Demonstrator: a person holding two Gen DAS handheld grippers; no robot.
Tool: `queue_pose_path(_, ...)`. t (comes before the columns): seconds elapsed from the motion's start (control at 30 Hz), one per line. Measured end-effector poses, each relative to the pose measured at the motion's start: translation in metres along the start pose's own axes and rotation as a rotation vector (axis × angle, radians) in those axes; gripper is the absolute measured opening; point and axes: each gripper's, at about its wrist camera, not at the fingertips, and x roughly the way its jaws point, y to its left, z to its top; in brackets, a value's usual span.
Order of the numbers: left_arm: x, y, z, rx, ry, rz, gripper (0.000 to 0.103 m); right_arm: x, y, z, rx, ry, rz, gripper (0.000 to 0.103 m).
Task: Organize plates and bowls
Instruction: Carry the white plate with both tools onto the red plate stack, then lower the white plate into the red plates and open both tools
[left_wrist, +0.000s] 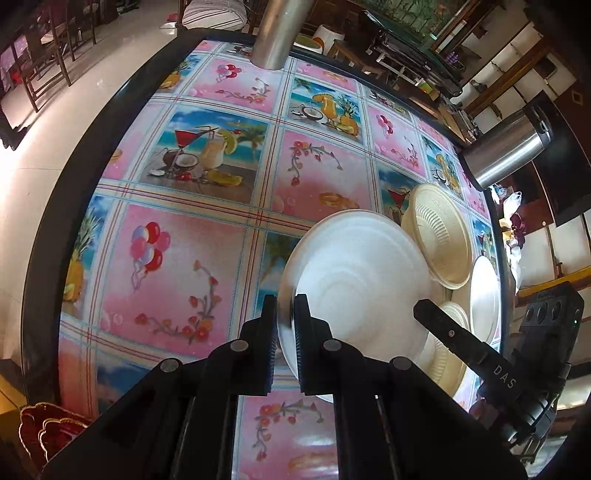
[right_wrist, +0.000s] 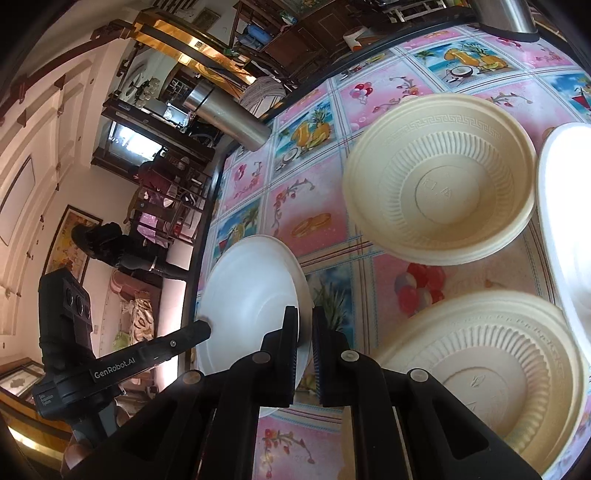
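A white foam bowl hangs just above the patterned table, held at opposite sides of its rim. My left gripper is shut on its near-left rim. My right gripper is shut on the rim of the same bowl. From the left wrist view, one of the right gripper's fingers reaches in at the bowl's right side. A ribbed cream bowl lies beyond, and a second cream bowl sits near the right gripper. A white plate lies at the right edge.
The table carries a pink and blue fruit-print cloth with a dark rim. Two steel flasks stand at its far edge. A red gilt dish sits at the lower left. Chairs and cabinets surround the table.
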Motion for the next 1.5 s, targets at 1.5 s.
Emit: queue_pose_path(1.5, -0.100, 0.194, -0.196, -0.131, 0.057, 0.164, 0.008, 0.064, 0.161, -0.245, -0.391, 0.317, 0.025, 0.008)
